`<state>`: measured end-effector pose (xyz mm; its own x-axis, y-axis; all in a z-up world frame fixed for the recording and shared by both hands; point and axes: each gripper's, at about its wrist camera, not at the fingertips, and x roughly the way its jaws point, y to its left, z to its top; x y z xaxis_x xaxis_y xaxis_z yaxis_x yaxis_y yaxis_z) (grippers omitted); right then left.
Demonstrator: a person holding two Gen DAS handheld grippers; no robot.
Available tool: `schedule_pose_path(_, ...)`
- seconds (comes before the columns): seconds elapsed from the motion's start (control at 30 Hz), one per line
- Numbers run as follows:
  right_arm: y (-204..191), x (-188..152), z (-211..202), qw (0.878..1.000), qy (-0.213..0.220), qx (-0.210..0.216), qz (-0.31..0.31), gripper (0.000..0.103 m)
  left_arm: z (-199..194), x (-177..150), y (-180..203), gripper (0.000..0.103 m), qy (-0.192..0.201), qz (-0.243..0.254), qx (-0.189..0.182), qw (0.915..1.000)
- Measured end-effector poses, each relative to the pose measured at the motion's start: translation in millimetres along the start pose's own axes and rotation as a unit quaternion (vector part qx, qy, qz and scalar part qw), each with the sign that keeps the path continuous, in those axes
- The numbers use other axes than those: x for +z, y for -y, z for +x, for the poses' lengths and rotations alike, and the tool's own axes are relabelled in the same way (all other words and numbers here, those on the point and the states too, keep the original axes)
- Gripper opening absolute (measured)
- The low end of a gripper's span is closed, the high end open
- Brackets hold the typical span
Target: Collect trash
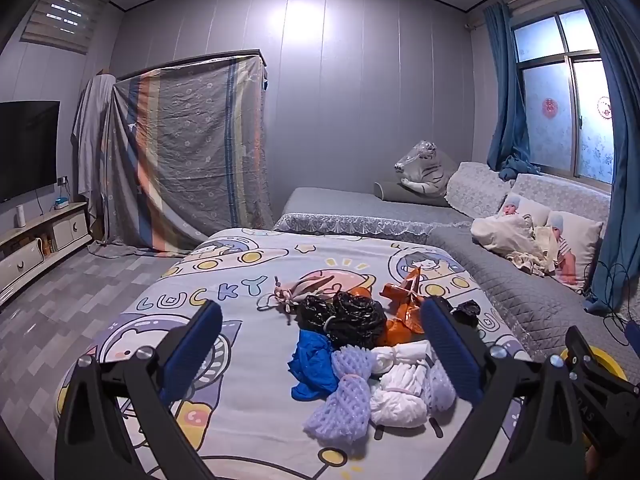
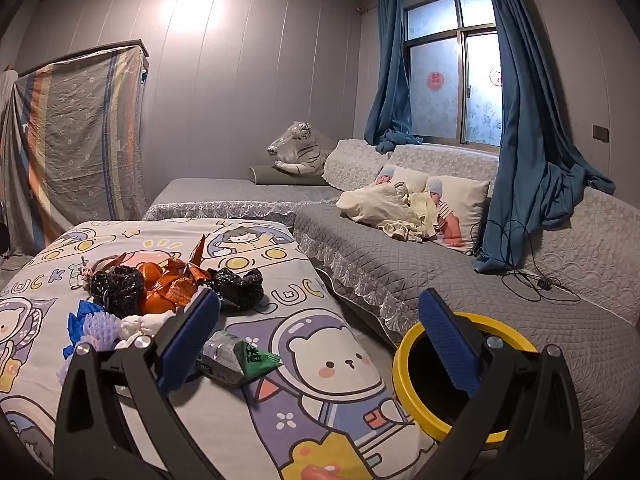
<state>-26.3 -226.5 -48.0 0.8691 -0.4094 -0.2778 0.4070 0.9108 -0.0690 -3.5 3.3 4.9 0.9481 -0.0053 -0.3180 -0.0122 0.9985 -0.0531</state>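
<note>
left wrist: left gripper [image 1: 322, 342] jaws apart, holding nothing, over trash pile [image 1: 360, 344] on cartoon sheet [image 1: 224, 280] | right wrist: right gripper [image 2: 320, 344] jaws apart, holding nothing | green wrapper [image 2: 240, 356] on sheet beside its left finger [image 2: 188, 344] | yellow bin [image 2: 404, 364] at bed edge, behind right finger [image 2: 448, 344] | sofa [image 2: 440, 264] beyond

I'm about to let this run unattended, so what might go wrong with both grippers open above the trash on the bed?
The green-and-silver wrapper lies flat on soft bedding, so the right gripper may pinch the cartoon bedsheet along with it. The pile is tangled: lifting the purple foam net with the left gripper may drag neighbours. The yellow-rimmed bin sits off the bed's edge, so drops could miss.
</note>
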Motion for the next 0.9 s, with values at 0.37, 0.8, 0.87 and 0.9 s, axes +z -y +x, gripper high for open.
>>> schedule_pose_path(0.37,0.5,0.3,0.0,1.000,0.000,0.000,0.000,0.095,4.1,-2.3,0.1,0.096,-0.001,0.001,0.000,1.0000)
schedule_pose_path(0.8,1.0,0.9,-0.5,1.000,-0.001,0.000,0.000,0.095,4.9,-2.9,2.1,0.096,-0.001,0.002,0.000,1.0000)
schedule_pose_path(0.87,1.0,0.9,-0.8,1.000,-0.001,-0.001,0.001,0.095,5.1,-2.9,2.2,0.096,-0.001,0.002,0.000,1.0000)
schedule_pose_path(0.9,0.9,0.9,-0.7,1.000,-0.001,0.000,0.000,0.095,5.1,-2.8,2.1,0.096,-0.001,0.002,0.000,1.0000)
